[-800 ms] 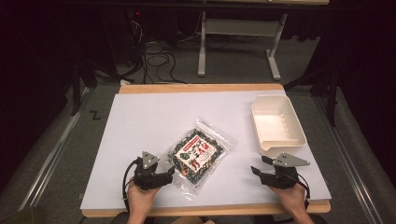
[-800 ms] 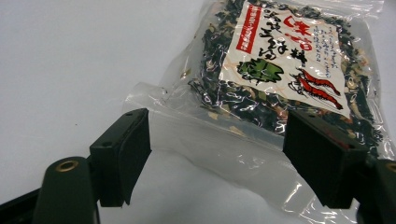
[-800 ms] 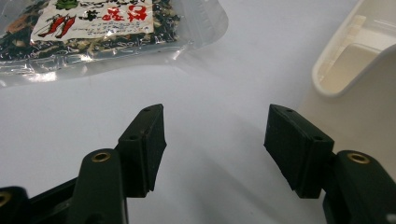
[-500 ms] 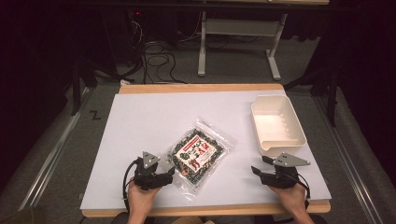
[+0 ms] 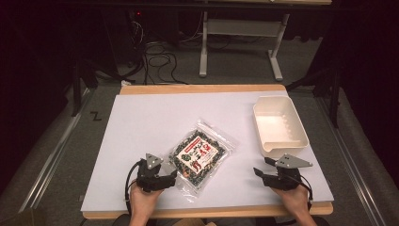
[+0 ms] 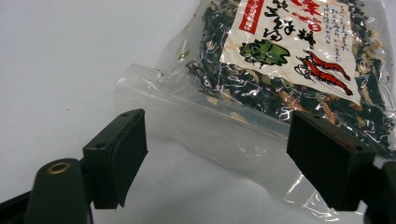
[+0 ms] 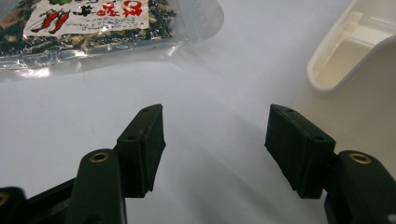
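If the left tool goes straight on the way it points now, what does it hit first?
Most likely the clear sealed edge of the snack bag, which lies just ahead between the open jaws of the left tool. The jaws are not touching it yet, though the exact gap is hard to judge.

The bag (image 6: 289, 60) bore a white label (image 6: 299, 42) with printing in East Asian characters. On it a red strip (image 6: 251, 16) near one corner carried small white characters, too blurred to read. Large red characters ran along the label's top, cut off by the frame in the left gripper view, with dark ones beside them and fine dark print down one edge; none could be made out for certain. A green leaf picture and two red shrimp stood on the label too. On the floor (image 5: 70, 141) left of the table, a dark mark (image 5: 96, 116) read like the letter Z.
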The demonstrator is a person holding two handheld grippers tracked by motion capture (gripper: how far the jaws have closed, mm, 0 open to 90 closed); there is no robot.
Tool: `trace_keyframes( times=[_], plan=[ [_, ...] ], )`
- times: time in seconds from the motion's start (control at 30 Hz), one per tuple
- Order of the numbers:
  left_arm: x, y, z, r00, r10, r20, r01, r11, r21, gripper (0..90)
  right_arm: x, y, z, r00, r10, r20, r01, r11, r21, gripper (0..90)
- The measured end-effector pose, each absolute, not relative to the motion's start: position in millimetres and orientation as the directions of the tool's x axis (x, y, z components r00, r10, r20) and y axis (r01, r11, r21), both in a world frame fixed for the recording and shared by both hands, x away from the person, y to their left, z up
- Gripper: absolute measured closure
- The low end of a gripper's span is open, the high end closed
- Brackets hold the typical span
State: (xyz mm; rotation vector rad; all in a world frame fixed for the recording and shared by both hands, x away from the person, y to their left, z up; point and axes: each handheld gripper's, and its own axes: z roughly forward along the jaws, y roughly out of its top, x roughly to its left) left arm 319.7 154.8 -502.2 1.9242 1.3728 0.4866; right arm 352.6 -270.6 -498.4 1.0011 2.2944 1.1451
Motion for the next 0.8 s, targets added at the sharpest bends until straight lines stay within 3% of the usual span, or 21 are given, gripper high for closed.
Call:
trace_keyframes(
  times=[0.43, 0.53, 0.8],
  plan=[
    [319.4, 150.7, -503.6, 0.366, 0.926, -0.094, 0.660, -0.187, 0.727, 21.5, 351.0, -267.4, -498.4, -0.691, 0.722, -0.046, 0.400, 0.434, 0.807, 37.7],
    [319.4, 150.9, -504.7, 0.364, 0.926, -0.101, 0.667, -0.183, 0.722, 21.7, 351.6, -264.9, -499.4, -0.678, 0.733, -0.061, 0.411, 0.446, 0.795, 34.1],
    [319.4, 149.6, -504.5, 0.372, 0.923, -0.096, 0.661, -0.191, 0.726, 22.0, 353.7, -262.7, -495.6, -0.674, 0.738, -0.043, 0.439, 0.446, 0.780, 35.7]
  ],
)
